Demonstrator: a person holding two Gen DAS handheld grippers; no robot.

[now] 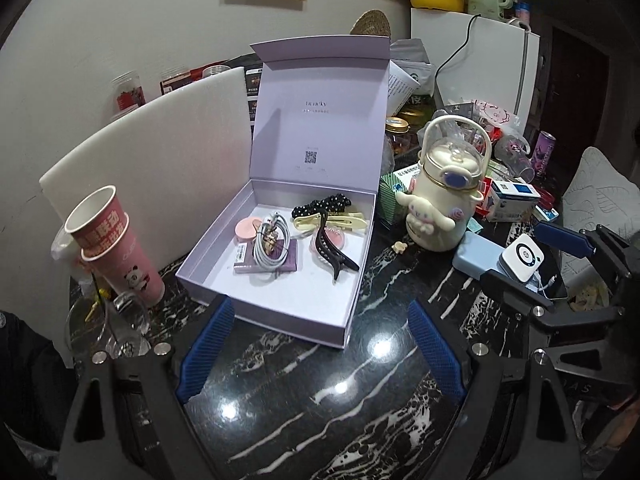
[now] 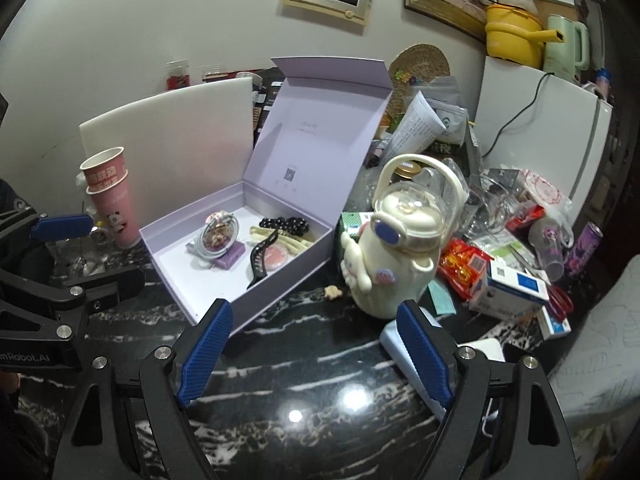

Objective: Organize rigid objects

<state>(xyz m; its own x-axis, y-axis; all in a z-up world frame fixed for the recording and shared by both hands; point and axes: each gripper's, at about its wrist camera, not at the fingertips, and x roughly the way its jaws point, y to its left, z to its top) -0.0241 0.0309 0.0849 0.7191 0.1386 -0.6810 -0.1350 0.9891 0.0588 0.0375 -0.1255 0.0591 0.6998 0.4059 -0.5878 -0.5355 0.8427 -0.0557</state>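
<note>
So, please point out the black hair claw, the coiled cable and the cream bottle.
Black hair claw [image 1: 334, 254], left wrist view, on its curved spine.
Coiled cable [image 1: 269, 245], left wrist view, on the loops.
Cream bottle [image 2: 390, 268], right wrist view, on its body.

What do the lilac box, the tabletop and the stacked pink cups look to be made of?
Lilac box: matte rigid cardboard, judging by its crisp folded lid hinge. Tabletop: polished black stone or a marble look-alike, white-veined, mirroring lamps. Pink cups: printed paper, apparently, with rolled rims.

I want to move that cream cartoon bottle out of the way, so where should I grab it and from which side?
Take the cream bottle by its arched carry handle, coming from above. It stands upright with the handle raised clear over the domed lid, while the bulging body looks too wide and clutter crowds its right side.
</note>
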